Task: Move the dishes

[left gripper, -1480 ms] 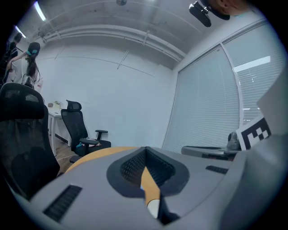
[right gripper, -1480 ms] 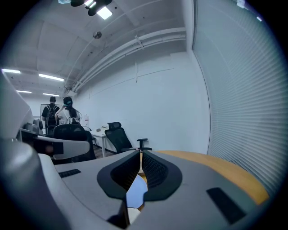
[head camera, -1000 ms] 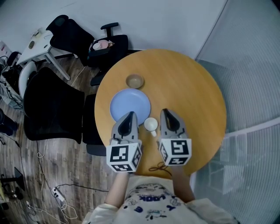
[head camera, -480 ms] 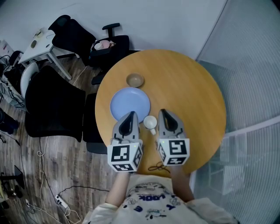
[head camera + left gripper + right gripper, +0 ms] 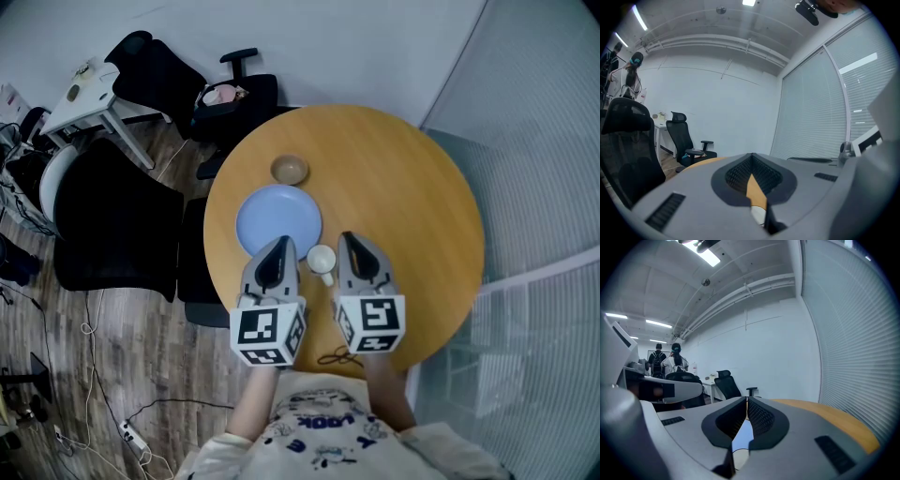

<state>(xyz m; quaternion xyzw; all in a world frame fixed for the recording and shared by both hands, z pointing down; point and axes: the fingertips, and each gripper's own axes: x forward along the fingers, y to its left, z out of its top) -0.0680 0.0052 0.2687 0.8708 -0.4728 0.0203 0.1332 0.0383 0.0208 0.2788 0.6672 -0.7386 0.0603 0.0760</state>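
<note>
left gripper (image 5: 278, 246) fingers closed empty, right gripper (image 5: 347, 240) likewise, white cup (image 5: 322, 260) between them

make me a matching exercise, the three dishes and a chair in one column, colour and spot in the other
Things:
1 plate
2 bowl
3 cup
4 chair

Colour and spot:
a white, nearest the person
b black, beside the table
c tan, farthest from the person
d blue, between the other two

Pairs: 1-d, 2-c, 3-a, 4-b
</note>
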